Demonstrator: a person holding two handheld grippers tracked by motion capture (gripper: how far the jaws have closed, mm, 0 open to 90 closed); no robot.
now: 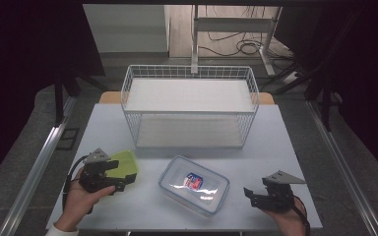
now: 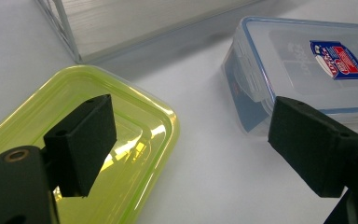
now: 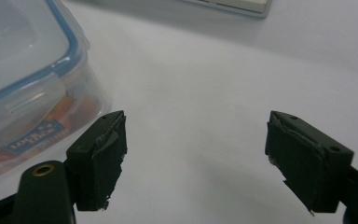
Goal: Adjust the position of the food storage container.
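Observation:
A clear plastic box (image 1: 195,186) with a blue-rimmed lid and a red-and-blue label lies at the table's front middle. A flat yellow-green plastic lid (image 1: 127,164) rests to its left. My left gripper (image 1: 121,177) hovers at that lid's near side, jaws pointing right. In the left gripper view it (image 2: 193,116) is open: one jaw stands over the yellow-green lid (image 2: 135,121), the other near the clear box (image 2: 303,56), with bare table between. My right gripper (image 1: 254,193) is right of the box, pointing left. It (image 3: 196,122) is open with nothing between its jaws, the clear box (image 3: 23,70) at the left.
A white wire basket (image 1: 190,78) with a pale liner stands at the back middle of the grey table (image 1: 275,142). Bare tabletop lies between the box and each gripper. Table edges run close behind both hands at the front.

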